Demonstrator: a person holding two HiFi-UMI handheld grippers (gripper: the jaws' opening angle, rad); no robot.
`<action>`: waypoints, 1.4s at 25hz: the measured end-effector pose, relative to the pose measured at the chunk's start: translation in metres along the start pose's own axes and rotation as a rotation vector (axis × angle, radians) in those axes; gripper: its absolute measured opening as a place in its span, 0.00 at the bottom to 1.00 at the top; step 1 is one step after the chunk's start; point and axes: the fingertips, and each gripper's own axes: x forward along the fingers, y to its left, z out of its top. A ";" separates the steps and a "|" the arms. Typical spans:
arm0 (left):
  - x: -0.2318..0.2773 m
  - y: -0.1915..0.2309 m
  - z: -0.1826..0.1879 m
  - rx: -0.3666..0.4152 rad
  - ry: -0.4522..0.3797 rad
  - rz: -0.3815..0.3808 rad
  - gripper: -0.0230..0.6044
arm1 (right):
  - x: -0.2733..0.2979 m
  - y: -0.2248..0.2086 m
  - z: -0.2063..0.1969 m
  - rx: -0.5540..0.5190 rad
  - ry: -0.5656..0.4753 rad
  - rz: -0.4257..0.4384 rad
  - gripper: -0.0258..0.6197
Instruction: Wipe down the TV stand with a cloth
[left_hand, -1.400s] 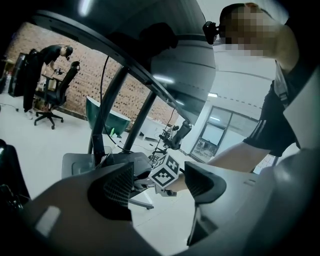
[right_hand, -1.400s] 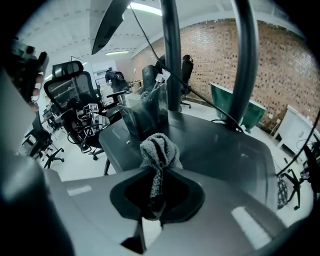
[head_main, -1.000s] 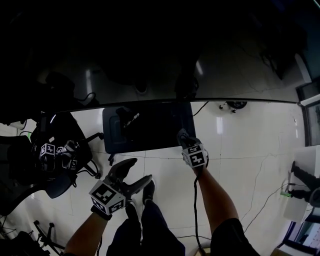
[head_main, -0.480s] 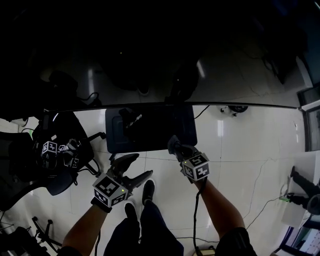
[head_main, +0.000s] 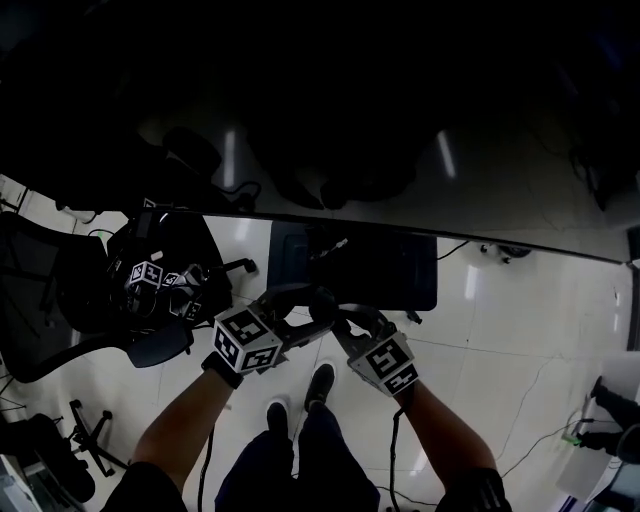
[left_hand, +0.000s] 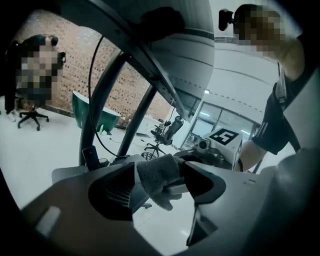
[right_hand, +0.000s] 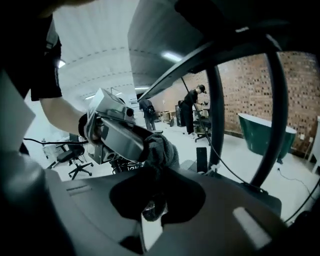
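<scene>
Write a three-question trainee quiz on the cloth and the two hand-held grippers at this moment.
1. Which has the cloth between its jaws: A) the left hand-held gripper only, B) the right hand-held gripper only, C) both?
2. Fill in: in the head view, just beyond the grippers lies the TV stand's dark rectangular ____.
3. True or false: the cloth lies spread flat on the TV stand.
Key: 1 C; the right one's jaws have just been opening slightly, cloth between them. 2 base. 3 false; it is bunched between the two grippers.
</scene>
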 end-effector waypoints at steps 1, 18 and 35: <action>-0.004 0.002 0.001 -0.013 -0.003 -0.009 0.56 | 0.004 0.004 0.004 -0.023 0.001 0.008 0.09; -0.024 0.130 -0.034 0.008 0.048 0.288 0.15 | 0.030 0.004 -0.006 0.047 0.051 -0.012 0.20; 0.031 0.293 -0.057 0.053 0.197 0.568 0.15 | 0.018 -0.015 -0.007 0.111 0.015 -0.034 0.19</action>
